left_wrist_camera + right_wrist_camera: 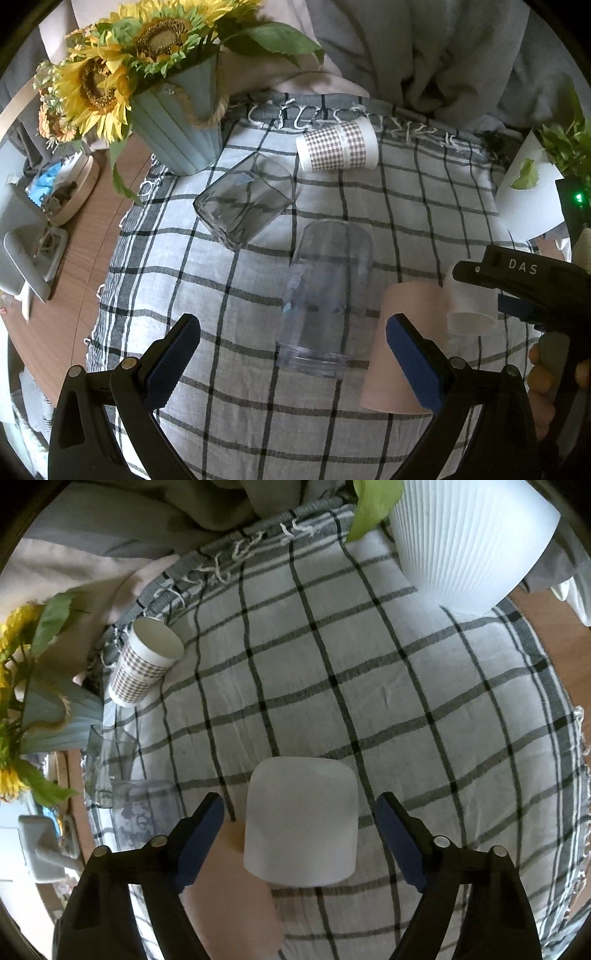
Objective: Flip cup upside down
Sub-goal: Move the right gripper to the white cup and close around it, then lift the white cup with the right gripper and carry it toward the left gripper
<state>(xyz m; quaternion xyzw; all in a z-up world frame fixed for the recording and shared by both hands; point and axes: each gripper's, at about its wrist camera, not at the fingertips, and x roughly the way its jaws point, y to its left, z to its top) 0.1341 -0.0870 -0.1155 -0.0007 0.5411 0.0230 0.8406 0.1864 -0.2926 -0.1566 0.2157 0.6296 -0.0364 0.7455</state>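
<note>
A white cup (301, 821) stands mouth down on the checked cloth (369, 664), between the open fingers of my right gripper (300, 825), which do not touch it. It also shows in the left wrist view (467, 306) under the right gripper. A pink cup (400, 343) stands mouth down just left of it. A clear plastic cup (325, 299) stands mouth down ahead of my open, empty left gripper (293, 354). A grey glass (245, 199) and a gingham paper cup (338, 146) lie on their sides farther back.
A blue vase of sunflowers (181, 125) stands at the back left of the cloth. A white ribbed pot (469, 535) with a green plant stands at the back right. The wooden table (70, 266) shows left of the cloth, with a small fan (26, 240).
</note>
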